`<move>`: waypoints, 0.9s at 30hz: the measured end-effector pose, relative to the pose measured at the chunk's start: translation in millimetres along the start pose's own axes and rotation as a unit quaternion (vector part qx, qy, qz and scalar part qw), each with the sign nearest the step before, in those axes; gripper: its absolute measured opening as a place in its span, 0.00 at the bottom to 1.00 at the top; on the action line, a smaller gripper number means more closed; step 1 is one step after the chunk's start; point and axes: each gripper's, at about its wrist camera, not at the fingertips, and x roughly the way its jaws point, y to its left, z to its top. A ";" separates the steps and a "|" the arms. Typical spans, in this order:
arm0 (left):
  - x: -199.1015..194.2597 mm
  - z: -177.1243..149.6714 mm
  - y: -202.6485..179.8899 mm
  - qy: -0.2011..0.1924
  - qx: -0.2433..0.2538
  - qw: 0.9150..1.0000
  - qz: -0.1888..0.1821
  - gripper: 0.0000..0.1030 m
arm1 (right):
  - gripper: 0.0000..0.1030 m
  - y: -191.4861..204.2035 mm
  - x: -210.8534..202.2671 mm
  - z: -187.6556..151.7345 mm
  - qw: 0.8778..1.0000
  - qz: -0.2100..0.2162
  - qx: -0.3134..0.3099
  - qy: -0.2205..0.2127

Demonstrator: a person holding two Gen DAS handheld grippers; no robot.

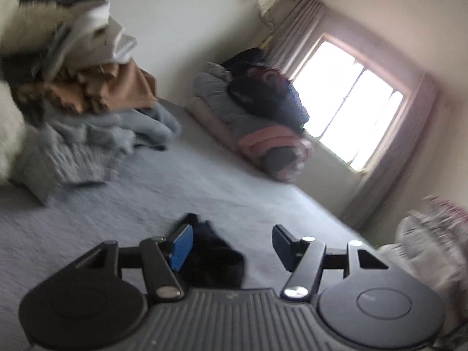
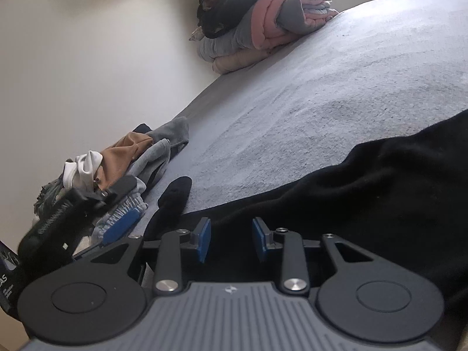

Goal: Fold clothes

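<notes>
A bed (image 2: 336, 93) covered in a pale blue-grey textured spread carries everything here. At its near edge lies a black garment (image 2: 365, 193), spread loosely across the cover, with a narrow black end (image 2: 175, 196) trailing off to its left. On the left side, against the white wall, sits a loose heap of unfolded clothes (image 1: 87, 102): grey fleece at the bottom, a brown piece above it, white and dark pieces on top. At the far end, close to the window, stands a stack of folded items (image 2: 257, 26) in pink, grey, cream and dark colours. The middle of the spread is bare.
</notes>
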 end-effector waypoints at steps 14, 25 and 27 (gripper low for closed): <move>54.1 18.0 19.6 0.091 -0.067 0.992 0.046 0.06 | 0.33 -14.5 -10.9 -2.5 0.999 0.008 0.037 -0.014; -8.6 58.6 -8.3 0.058 0.079 0.987 0.131 0.00 | 0.33 -11.6 -13.6 -2.1 0.999 0.020 0.033 -0.014; -4.9 63.5 -1.6 0.075 0.046 0.990 0.110 0.04 | 0.33 -11.5 -13.9 -2.1 0.999 0.022 0.034 -0.014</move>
